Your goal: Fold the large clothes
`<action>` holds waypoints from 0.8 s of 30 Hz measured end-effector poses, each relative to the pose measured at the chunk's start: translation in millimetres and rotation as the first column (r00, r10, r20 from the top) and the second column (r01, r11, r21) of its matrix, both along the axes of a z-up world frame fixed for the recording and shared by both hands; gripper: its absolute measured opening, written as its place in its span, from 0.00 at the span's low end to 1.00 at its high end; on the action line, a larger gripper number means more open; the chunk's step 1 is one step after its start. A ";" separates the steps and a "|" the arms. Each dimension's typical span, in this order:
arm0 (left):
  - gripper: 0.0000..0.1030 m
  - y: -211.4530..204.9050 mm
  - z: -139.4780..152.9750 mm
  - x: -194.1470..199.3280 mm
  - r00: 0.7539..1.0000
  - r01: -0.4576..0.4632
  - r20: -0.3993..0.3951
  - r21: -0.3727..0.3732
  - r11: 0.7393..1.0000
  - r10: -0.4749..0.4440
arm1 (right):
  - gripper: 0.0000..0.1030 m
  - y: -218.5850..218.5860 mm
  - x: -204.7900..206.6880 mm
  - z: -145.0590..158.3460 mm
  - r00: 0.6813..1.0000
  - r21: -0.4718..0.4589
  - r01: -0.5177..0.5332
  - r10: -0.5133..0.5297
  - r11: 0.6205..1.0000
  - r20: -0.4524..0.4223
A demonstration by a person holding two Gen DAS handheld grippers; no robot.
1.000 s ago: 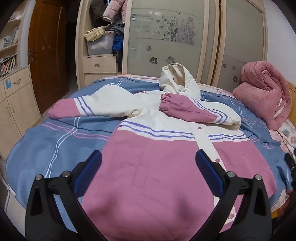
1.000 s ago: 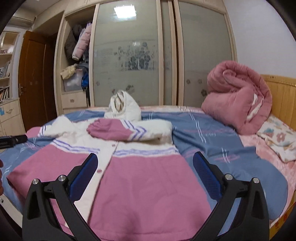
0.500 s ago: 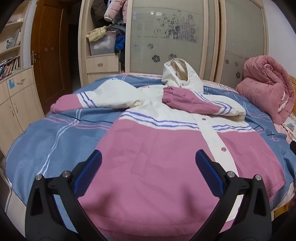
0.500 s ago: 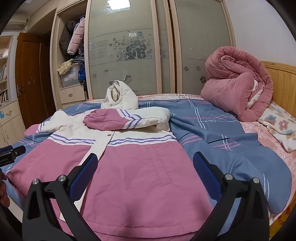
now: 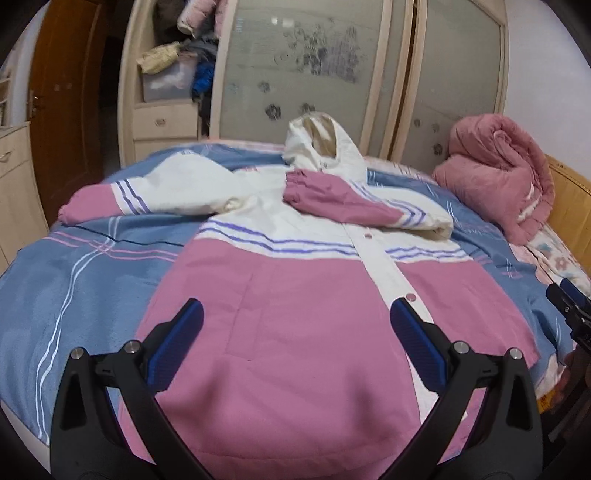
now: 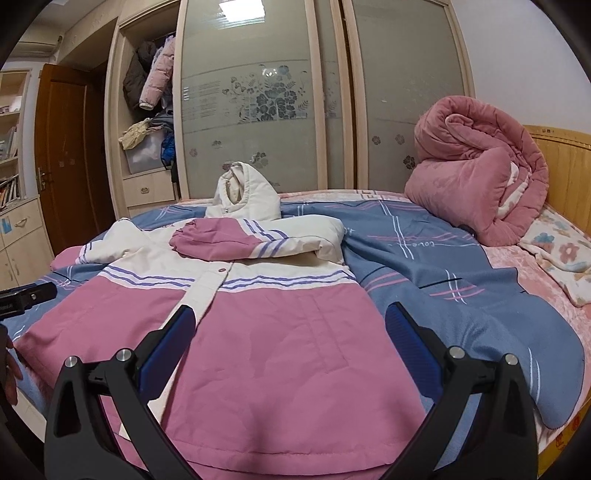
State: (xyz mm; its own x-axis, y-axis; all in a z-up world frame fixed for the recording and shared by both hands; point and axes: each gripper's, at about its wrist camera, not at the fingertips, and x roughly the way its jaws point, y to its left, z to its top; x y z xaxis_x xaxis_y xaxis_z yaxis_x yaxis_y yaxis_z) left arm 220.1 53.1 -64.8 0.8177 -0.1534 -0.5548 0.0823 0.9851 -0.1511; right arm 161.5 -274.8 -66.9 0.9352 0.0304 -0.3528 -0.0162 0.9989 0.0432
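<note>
Light: I see soft, even indoor light; a ceiling lamp's reflection (image 6: 240, 6) glares on the wardrobe door (image 6: 251, 92).
Shadows: faint, only beneath the jacket's folded sleeve (image 6: 258, 243).
Blur: my left wrist view is smeared, its door pattern (image 5: 317, 55) unreadable; the right is sharp.
Edges: fisheye bending, black corners.

The jacket (image 6: 258, 332) lies on the bed (image 6: 461, 280), hood toward the wardrobe (image 6: 258, 92), quilt (image 6: 476, 177) at its right.
</note>
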 end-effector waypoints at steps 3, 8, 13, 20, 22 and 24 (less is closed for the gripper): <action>0.98 3.8 3.0 20.1 0.994 0.046 -0.092 -0.056 0.997 -0.051 | 0.99 3.4 -0.1 2.5 1.000 0.008 -0.015 0.015 1.000 0.004; 0.98 -5.0 11.2 58.5 0.966 0.091 -0.241 -0.024 0.996 -0.094 | 0.99 4.7 -1.1 4.7 0.999 0.026 -0.034 0.034 0.999 0.012; 0.98 -12.6 21.3 124.3 0.938 0.114 -0.332 0.010 0.993 -0.104 | 0.99 1.2 1.9 5.2 0.999 0.063 -0.045 0.045 0.997 0.008; 0.98 -24.8 40.5 243.0 0.966 0.049 -0.256 0.130 0.990 -0.014 | 0.99 -2.5 9.5 2.7 0.998 0.112 -0.066 0.066 0.992 -0.002; 0.98 -28.0 31.5 287.1 0.956 0.024 -0.294 0.145 0.989 0.020 | 0.99 -4.4 13.7 1.3 0.998 0.123 -0.065 0.067 0.990 -0.010; 0.98 -34.9 16.6 328.2 0.941 0.014 -0.338 0.139 0.990 0.034 | 0.99 -6.2 17.8 -0.3 0.998 0.141 -0.064 0.067 0.988 -0.015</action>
State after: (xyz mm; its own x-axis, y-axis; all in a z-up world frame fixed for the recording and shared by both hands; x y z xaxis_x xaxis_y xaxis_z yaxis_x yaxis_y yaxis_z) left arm 548.3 18.2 -48.2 0.5787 -0.0489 -0.8141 0.0397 0.9987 -0.0318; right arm 179.3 -281.0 -67.2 0.9224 0.1418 -0.3594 -0.0788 0.9797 0.1843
